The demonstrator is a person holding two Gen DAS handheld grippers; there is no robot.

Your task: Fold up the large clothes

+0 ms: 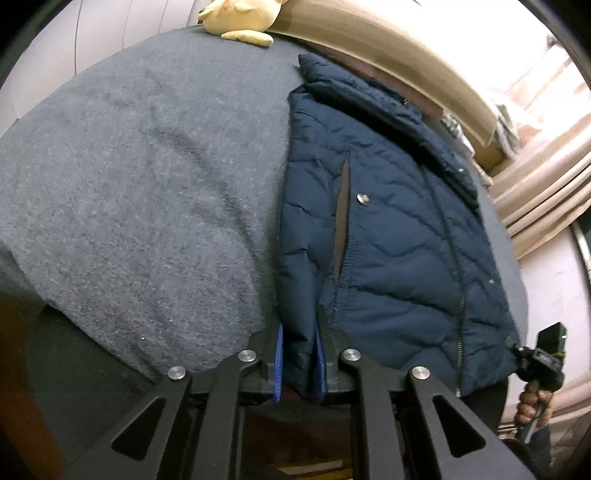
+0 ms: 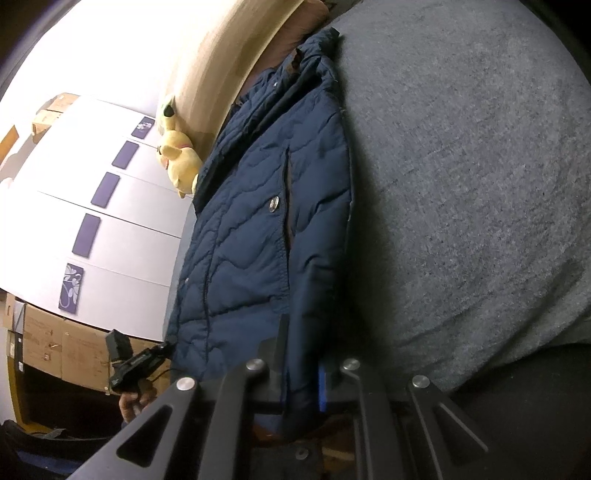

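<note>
- The navy quilted jacket (image 1: 399, 236) lies on a grey blanket (image 1: 140, 192), its near hem at the blanket's edge.
- The left gripper (image 1: 299, 354) pinches one hem corner between its blue pads.
- The right gripper (image 2: 303, 373) is clamped on the other hem corner.
- A yellow plush toy (image 1: 236, 16) sits at the blanket's far edge.

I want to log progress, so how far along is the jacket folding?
Done: the navy jacket lies narrowed lengthwise on the grey blanket. In hand: the left gripper and right gripper each pinch its near hem. Left: folding it across, hem toward collar.
</note>
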